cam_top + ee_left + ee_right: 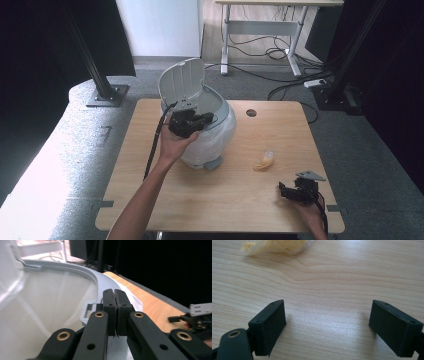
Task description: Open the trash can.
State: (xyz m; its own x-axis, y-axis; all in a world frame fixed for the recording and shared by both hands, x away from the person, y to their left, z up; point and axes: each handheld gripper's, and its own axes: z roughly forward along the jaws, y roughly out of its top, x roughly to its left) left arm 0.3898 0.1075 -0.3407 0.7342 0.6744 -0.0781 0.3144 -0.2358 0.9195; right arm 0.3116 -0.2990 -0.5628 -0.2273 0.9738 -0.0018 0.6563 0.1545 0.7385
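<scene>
A white lidded bin stands at the back middle of the wooden table, its lid swung up. A white bag lines it and spills over the grey rim. My left gripper sits shut at the bin's front rim; I see nothing between its pads. A crumpled yellow wrapper lies to the right of the bin. My right gripper hovers open, low over the table at front right, short of the wrapper and holding nothing.
A round cable hole is in the table's back right. Behind the table stand a black post on a base plate, a desk frame with cables and a power strip on the grey floor.
</scene>
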